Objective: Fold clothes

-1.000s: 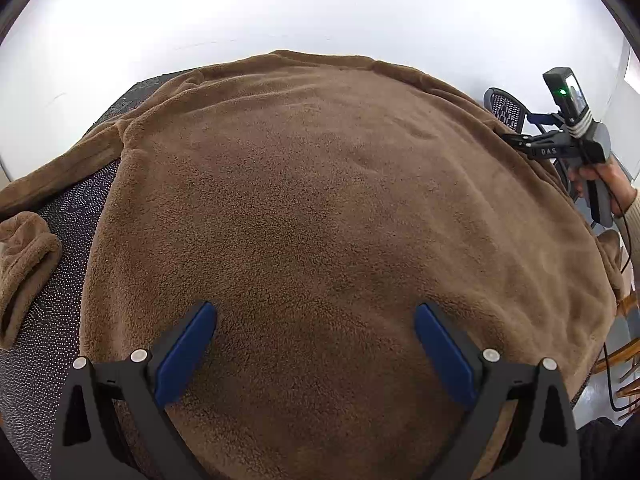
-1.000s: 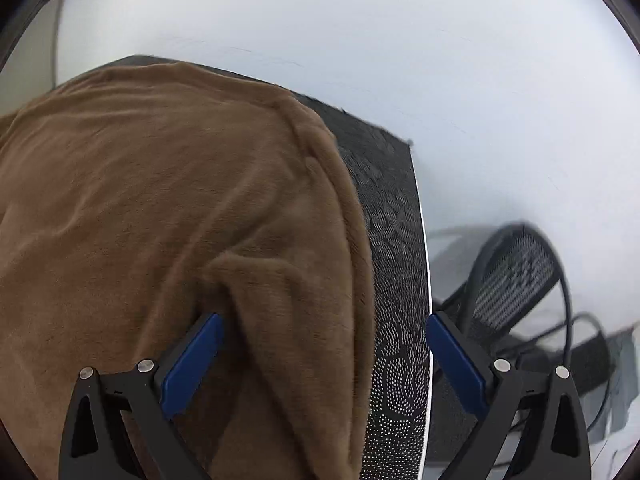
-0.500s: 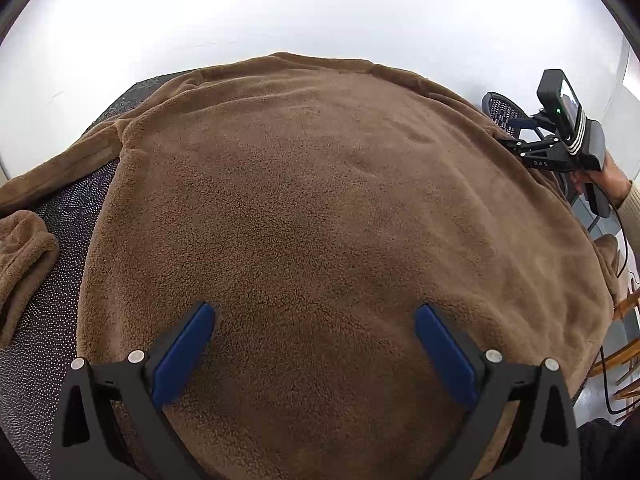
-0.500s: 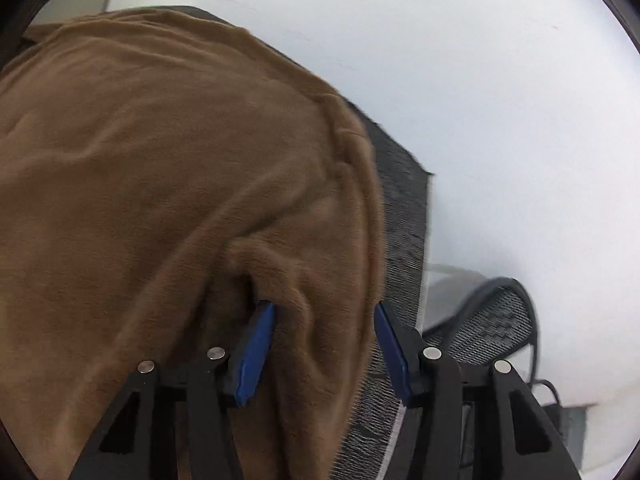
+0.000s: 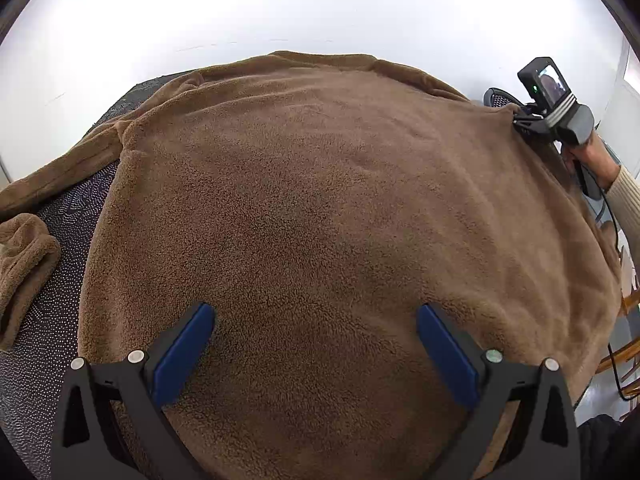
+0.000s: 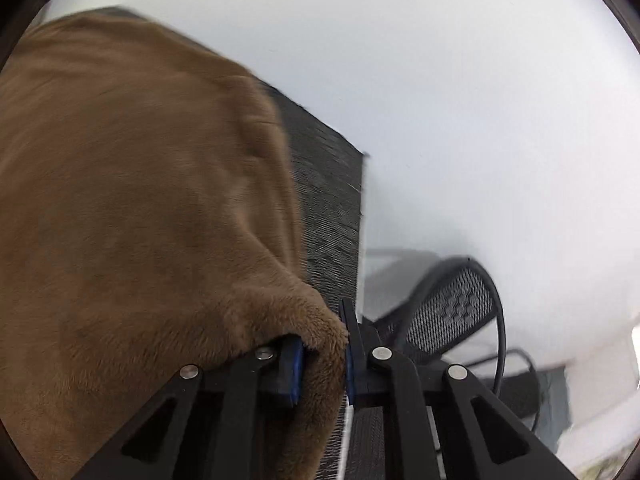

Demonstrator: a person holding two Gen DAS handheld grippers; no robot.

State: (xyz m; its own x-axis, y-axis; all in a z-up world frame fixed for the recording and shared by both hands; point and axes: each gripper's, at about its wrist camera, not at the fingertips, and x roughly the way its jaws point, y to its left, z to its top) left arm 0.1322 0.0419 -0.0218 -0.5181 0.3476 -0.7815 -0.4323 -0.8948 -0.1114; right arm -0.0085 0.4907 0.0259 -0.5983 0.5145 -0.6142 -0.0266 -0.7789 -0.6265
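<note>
At the far left of the left wrist view, a loose sleeve cuff (image 5: 24, 256) of the brown fleece sweater (image 5: 328, 208) lies bunched on the dark dotted counter (image 5: 52, 320), with the sleeve itself running back along the counter's edge. The sweater is spread flat and covers nearly all of the counter, its neckline toward the white wall (image 5: 280, 8). The left gripper (image 5: 316, 344) hovers over the near hem with its blue-padded fingers (image 5: 184, 352) wide apart and nothing between them.

Further right, at the sweater's right shoulder, the right gripper (image 5: 520, 118) meets the fabric, held by a hand (image 5: 588, 156) in a cream ribbed sleeve (image 5: 628, 204). In the right wrist view, the right gripper (image 6: 324, 360) has just been closing, and its fingers (image 6: 296, 364) are clamped on a pinched ridge of the fleece at the sweater's edge. Just right of that edge a strip of bare counter (image 6: 332, 200) shows, and beyond it stands a black mesh chair (image 6: 452, 312) with a cable looping by it.
</note>
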